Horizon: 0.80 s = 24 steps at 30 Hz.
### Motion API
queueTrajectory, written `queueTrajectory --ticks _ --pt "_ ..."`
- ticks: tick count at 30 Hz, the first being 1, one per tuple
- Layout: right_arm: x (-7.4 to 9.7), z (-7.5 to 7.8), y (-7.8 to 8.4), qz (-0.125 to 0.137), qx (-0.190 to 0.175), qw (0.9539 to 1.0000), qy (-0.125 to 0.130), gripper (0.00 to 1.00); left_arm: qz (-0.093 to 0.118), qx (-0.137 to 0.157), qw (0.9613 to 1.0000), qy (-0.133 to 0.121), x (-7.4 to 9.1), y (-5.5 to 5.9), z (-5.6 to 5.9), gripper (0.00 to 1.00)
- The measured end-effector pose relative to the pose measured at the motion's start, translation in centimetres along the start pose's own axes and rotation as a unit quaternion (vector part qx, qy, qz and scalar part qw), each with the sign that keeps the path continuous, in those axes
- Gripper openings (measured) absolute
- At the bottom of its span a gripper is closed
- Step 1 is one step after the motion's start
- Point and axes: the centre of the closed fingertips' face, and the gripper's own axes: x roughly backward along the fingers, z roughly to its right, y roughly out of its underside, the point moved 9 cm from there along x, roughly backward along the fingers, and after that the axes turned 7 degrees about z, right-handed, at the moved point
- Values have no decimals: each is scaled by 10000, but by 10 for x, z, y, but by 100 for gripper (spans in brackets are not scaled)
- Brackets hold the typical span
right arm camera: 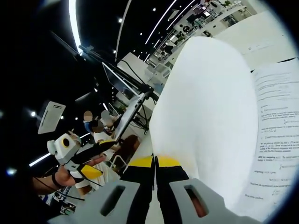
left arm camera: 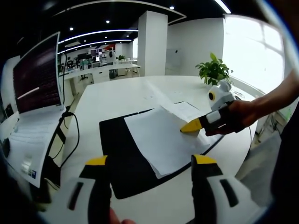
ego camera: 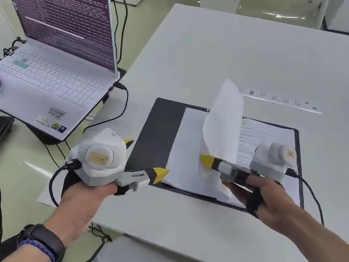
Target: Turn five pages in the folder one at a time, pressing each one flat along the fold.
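Fingers, right gripper [ego camera: 207, 161]: together, clamped on the lower edge of one white page [ego camera: 224, 123]. The page stands upright above the tips and curls over at its top. In the right gripper view the same sheet rises straight from the closed yellow tips.

Fingers, left gripper [ego camera: 144, 158]: apart, holding nothing. They are poised at the near left corner of the folder [ego camera: 155, 134], well apart from the right fingers. Whether they touch the bench cannot be told.

Folder: black, open flat on the white bench [ego camera: 218, 49], ahead of the left fingers and beneath the right ones.

Blank sheet [ego camera: 182, 158]: lies flat in the folder between the two sets of fingers.

Printed sheet [ego camera: 264, 136]: lies flat in the folder, behind the raised page and beside the right fingers.

Laptop [ego camera: 60, 60]: open, screen lit, beyond the left fingers and away from the folder. A black cable [ego camera: 117, 112] runs from its side towards the bench edge.

Potted plant [left arm camera: 214, 70]: far beyond the right gripper, seen in the left gripper view.
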Motion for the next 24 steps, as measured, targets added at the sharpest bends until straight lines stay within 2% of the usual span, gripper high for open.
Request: queueTrajectory --ticks 5,10,16,24 --pt "-15 -1 5 -94 -70 9999 -44 0 -51 107 9999 -100 4 10 -5 70" --pt "-26 -3 9 -214 -106 9997 -77 0 -69 183 9997 -157 8 15 -8 70" --pt "-35 -2 22 -453 -156 9988 -59 0 -102 277 9993 -224 10 22 -12 70" --pt "-43 5 31 -622 -304 9975 103 0 -71 374 9990 -244 10 21 -12 70"
